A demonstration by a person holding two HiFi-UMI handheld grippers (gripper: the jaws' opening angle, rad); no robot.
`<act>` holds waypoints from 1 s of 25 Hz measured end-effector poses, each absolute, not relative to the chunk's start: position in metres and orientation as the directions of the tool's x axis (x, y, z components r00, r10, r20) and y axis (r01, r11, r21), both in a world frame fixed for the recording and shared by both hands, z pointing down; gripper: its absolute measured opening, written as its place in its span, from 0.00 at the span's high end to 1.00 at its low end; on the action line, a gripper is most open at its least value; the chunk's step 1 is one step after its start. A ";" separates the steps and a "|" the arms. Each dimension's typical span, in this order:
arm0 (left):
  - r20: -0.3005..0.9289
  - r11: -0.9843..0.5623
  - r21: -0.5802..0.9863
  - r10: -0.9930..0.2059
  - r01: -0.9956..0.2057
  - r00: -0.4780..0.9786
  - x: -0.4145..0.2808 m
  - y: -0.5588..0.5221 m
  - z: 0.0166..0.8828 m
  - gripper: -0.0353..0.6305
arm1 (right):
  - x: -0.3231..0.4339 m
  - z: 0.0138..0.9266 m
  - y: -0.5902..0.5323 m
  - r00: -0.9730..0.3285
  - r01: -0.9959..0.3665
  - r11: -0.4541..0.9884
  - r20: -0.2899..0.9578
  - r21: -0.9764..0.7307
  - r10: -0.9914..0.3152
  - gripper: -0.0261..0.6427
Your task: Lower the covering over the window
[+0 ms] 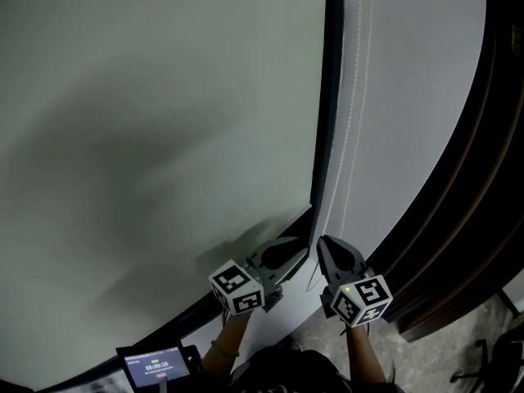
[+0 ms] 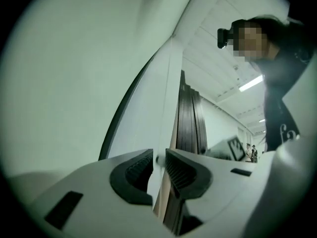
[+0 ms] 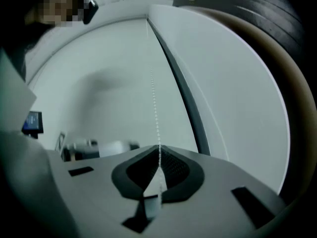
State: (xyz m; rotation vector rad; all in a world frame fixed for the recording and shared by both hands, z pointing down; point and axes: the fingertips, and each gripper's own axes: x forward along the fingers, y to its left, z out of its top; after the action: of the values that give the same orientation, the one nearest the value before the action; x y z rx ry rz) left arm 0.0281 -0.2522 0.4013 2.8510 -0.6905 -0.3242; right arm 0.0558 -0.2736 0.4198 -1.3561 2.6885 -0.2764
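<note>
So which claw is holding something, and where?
The right gripper pinches the bead chain low down, between its jaw tips. The left gripper grips nothing; its jaws stand apart around the chain.

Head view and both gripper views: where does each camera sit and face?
Head view: on the head, facing the blind; left claw, right claw show.
Left gripper view: rides the open left claw, along the blind's edge; person shows.
Right gripper view: rides the right claw, shut on the bead chain.
Shared: bead chain, head and right.
</note>
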 end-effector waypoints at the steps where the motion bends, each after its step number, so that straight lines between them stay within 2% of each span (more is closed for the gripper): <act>1: -0.187 -0.880 0.219 -0.462 -0.422 0.867 0.029 -0.251 0.387 0.84 | 0.050 0.449 -0.271 -0.600 -0.784 0.578 0.039 -0.226 -0.799 0.93; 4: -0.222 -0.899 0.158 -0.435 -0.408 0.873 0.035 -0.252 0.358 0.77 | 0.037 0.527 -0.256 -0.617 -0.779 0.557 0.200 -0.286 -0.761 0.93; 9: -0.239 -0.920 0.090 -0.392 -0.382 0.888 0.041 -0.247 0.332 0.76 | 0.019 0.601 -0.228 -0.626 -0.779 0.545 0.349 -0.310 -0.697 0.93; 16: -0.260 -0.919 0.054 -0.390 -0.390 0.883 0.050 -0.243 0.301 0.77 | 0.024 0.604 -0.228 -0.614 -0.788 0.524 0.357 -0.323 -0.704 0.93; 17: -0.265 -0.921 0.061 -0.385 -0.384 0.884 0.049 -0.245 0.306 0.80 | 0.022 0.605 -0.227 -0.614 -0.787 0.521 0.353 -0.329 -0.705 0.93; 19: -0.274 -0.923 0.090 -0.383 -0.373 0.882 0.045 -0.248 0.311 0.92 | 0.019 0.607 -0.224 -0.619 -0.784 0.522 0.345 -0.336 -0.706 0.93; 25: -0.251 -0.912 0.074 -0.408 -0.403 0.877 0.044 -0.256 0.313 0.93 | 0.017 0.606 -0.222 -0.621 -0.782 0.527 0.337 -0.332 -0.708 0.93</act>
State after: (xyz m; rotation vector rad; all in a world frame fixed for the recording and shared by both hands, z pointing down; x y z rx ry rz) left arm 0.0440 -0.2560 0.3132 3.0249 -0.6540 -0.4116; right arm 0.0171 -0.2222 0.6059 -1.4184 2.8831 -0.7625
